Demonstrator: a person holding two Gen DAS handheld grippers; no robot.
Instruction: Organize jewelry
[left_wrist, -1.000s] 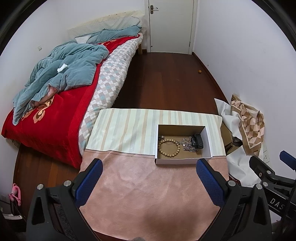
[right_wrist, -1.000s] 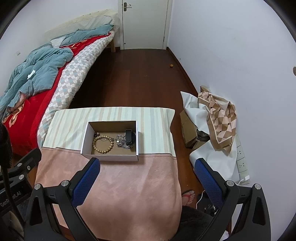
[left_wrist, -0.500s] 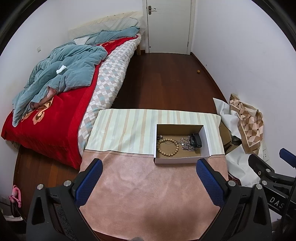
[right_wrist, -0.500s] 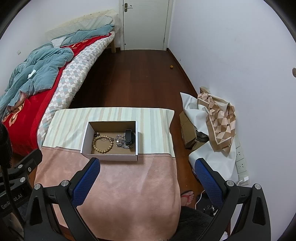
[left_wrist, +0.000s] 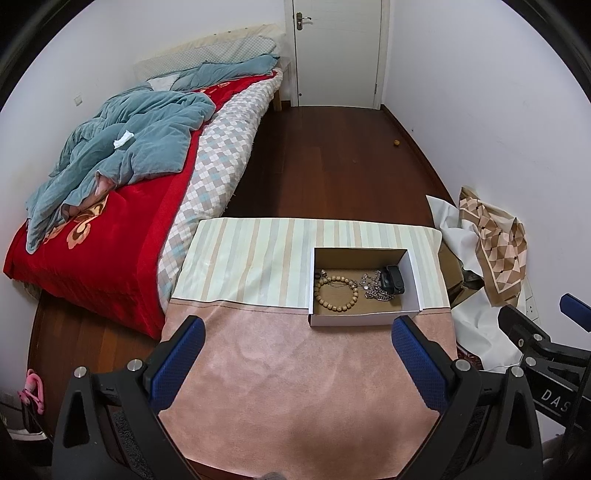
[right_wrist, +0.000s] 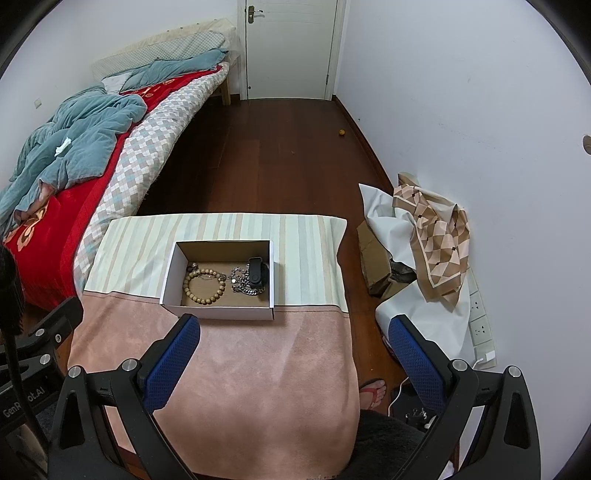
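- Jewelry sits in an open white cardboard box (left_wrist: 364, 320) on the table: a wooden bead bracelet (left_wrist: 336, 293) at left, a silver chain tangle (left_wrist: 376, 290) and a black strap item (left_wrist: 393, 282) at right.
- Left gripper (left_wrist: 298, 363): jaws spread wide, holding nothing, above the pink cloth (left_wrist: 295, 373) short of the box.
- Right gripper (right_wrist: 293, 360): jaws spread wide, empty, touching nothing.
- Fingers carry blue textured pads (right_wrist: 168, 365) on black frames.
- Table covering: suede-like pink cloth near, striped cloth (right_wrist: 221, 229) far; the box straddles their seam.
- Room: dark wood floor (right_wrist: 266, 155), bed with red blanket (left_wrist: 96, 236), white door (left_wrist: 336, 51).
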